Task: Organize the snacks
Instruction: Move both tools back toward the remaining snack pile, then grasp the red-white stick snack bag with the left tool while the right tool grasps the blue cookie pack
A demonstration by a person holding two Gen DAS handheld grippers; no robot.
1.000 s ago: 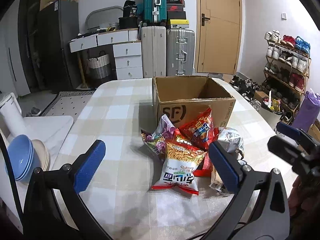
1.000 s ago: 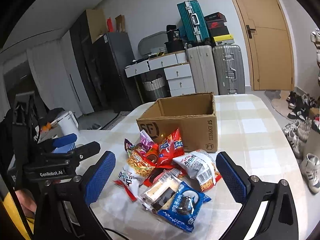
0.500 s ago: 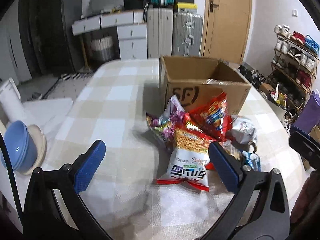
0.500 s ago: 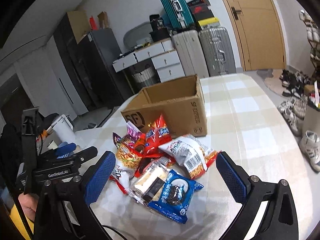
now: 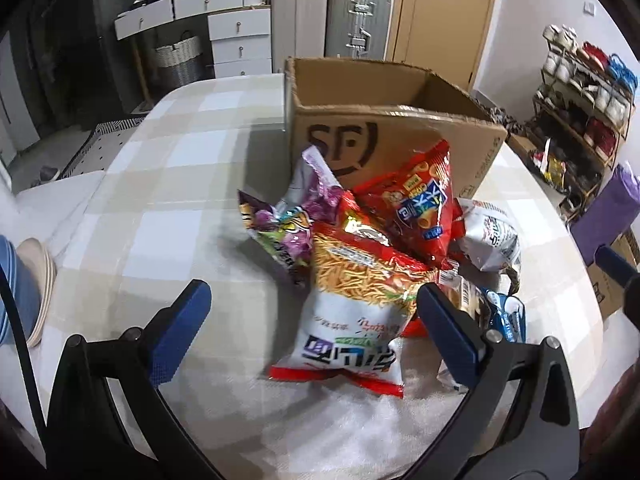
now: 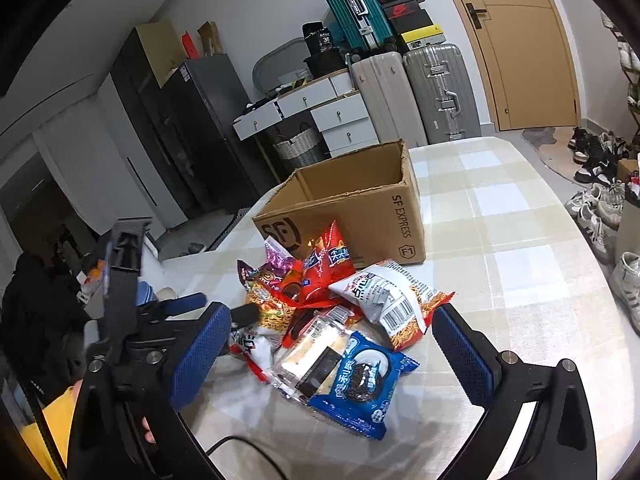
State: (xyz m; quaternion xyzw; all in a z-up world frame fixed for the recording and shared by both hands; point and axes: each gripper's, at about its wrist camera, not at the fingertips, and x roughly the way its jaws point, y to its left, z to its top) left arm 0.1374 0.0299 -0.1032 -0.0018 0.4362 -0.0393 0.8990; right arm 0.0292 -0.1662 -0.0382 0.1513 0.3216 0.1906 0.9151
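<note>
Left wrist view: the left gripper (image 5: 310, 316) hangs low over the table (image 5: 160, 184) with its jaws spread wide and nothing between them but the lower end of the noodle-snack bag (image 5: 352, 308), which neither pad touches.
Right wrist view: the right gripper (image 6: 332, 344) is likewise spread wide and empty, above the near end of the pile.
Snack pile: heaped in the middle of the table, against the near wall of the cardboard box (image 6: 360, 208); the bags overlap one another.
On top: a red chip bag (image 5: 416, 208) leans on the box wall, a purple bag (image 5: 288, 224) beside it.
Near edge: a blue cookie pack (image 6: 360, 388) and a clear-wrapped cake (image 6: 312, 356) lie touching.
White bag (image 6: 384, 292): barcode up, on the pile's right side.
Box: open-topped, upright; what I can see of the inside is bare.
Left edge of table: stacked bowls (image 5: 24, 280) on a side counter.
</note>
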